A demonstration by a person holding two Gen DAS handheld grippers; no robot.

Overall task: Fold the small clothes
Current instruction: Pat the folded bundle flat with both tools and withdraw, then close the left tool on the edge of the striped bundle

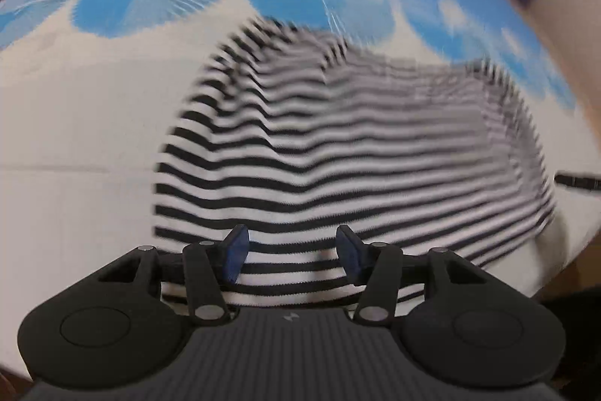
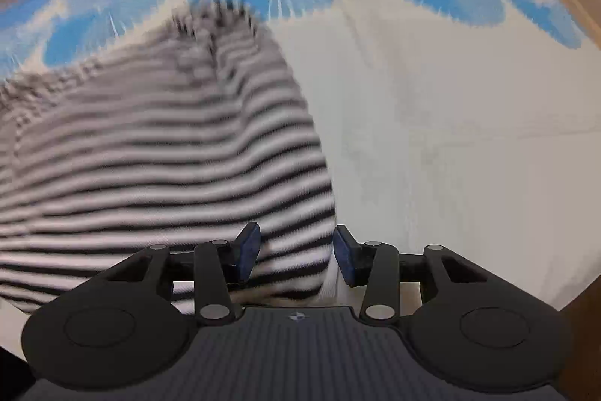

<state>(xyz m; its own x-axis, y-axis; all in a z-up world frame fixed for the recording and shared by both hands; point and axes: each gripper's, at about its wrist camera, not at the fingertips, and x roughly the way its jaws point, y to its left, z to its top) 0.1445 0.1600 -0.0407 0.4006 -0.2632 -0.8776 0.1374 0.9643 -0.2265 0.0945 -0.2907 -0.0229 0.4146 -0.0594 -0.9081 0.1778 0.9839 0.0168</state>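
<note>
Striped garment flat, blurred; left gripper, right gripper part-open, apparently empty, over near hem.

Both tools are built alike. The left gripper has a matte black frame: two round lobes with a faint ringed disc on each, triangular cut-outs above them, and jointed link arms pinned with silver round-headed screws. Its fingers carry dark blue pads. A ribbed dark grey housing sits between the lobes, marked with a small pale logo, perhaps a lightning shape. The right gripper matches, though its logo looks like a quartered circle.
</note>
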